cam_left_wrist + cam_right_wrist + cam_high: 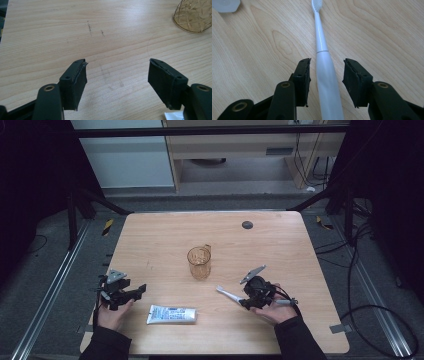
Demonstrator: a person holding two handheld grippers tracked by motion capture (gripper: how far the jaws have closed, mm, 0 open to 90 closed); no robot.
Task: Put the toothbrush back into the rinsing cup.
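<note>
A white toothbrush [324, 67] lies flat on the wooden table [160, 235], its bristle head [316, 5] pointing away from my right gripper [326, 72]. That gripper is open, with its jaws either side of the handle and gaps on both sides. In the high view the toothbrush [228, 294] lies just left of the right gripper [248, 301]. My left gripper [117, 75] is open over bare wood, at the table's near left [135, 292]. An amber glass cup [199, 262] stands upright mid-table; its base [193, 15] appears at the left gripper view's top right.
A white and blue toothpaste tube [172, 314] lies flat near the front edge between the two hands; its cap [225, 5] shows at the right gripper view's top left. A dark round disc [247, 224] sits at the table's far side.
</note>
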